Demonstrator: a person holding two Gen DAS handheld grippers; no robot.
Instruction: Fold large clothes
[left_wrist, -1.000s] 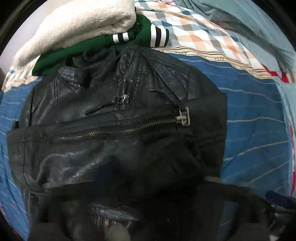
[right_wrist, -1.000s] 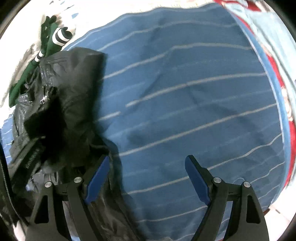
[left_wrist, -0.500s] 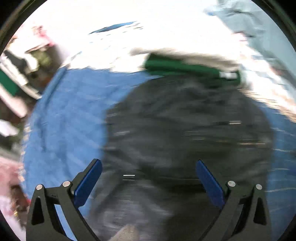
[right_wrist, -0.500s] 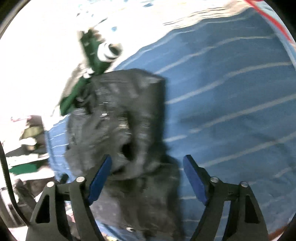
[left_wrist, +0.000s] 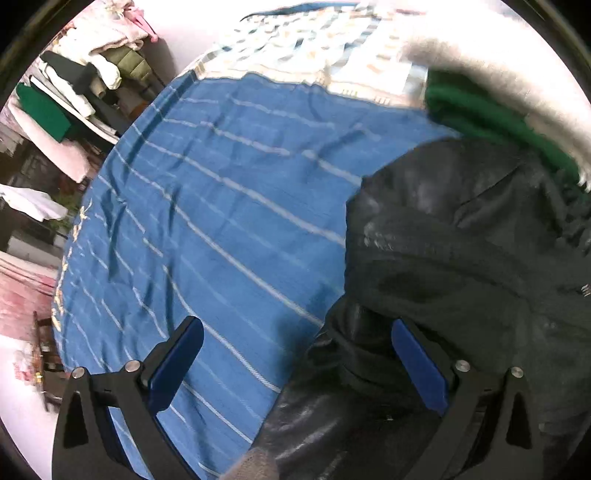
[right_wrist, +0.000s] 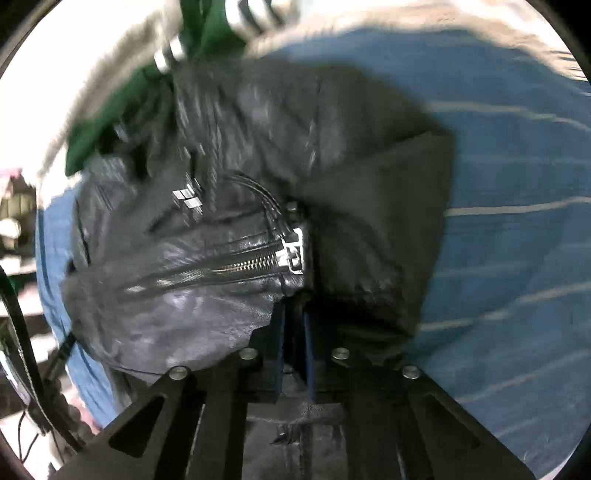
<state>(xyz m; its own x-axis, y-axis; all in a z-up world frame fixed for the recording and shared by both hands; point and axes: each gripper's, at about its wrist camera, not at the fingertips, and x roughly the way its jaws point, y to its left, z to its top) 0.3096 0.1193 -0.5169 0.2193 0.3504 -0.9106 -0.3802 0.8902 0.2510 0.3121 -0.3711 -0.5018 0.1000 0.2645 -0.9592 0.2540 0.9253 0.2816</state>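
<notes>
The black leather jacket (right_wrist: 258, 177) looks heavy, slick and stiff-creased; the right gripper (right_wrist: 293, 343) pinches its hem at 6 o'clock, the left gripper (left_wrist: 295, 365) spread wide.

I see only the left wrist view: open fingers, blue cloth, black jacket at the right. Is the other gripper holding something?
Observer: Yes. The right gripper is shut on the black jacket, near its edge.
Operator: Which part of the jacket is near it?
Observer: The metal zipper pull, just ahead of the fingertips.
Operator: Is something beyond the jacket there?
Observer: A green garment with black and white striped trim, blurred.
</notes>
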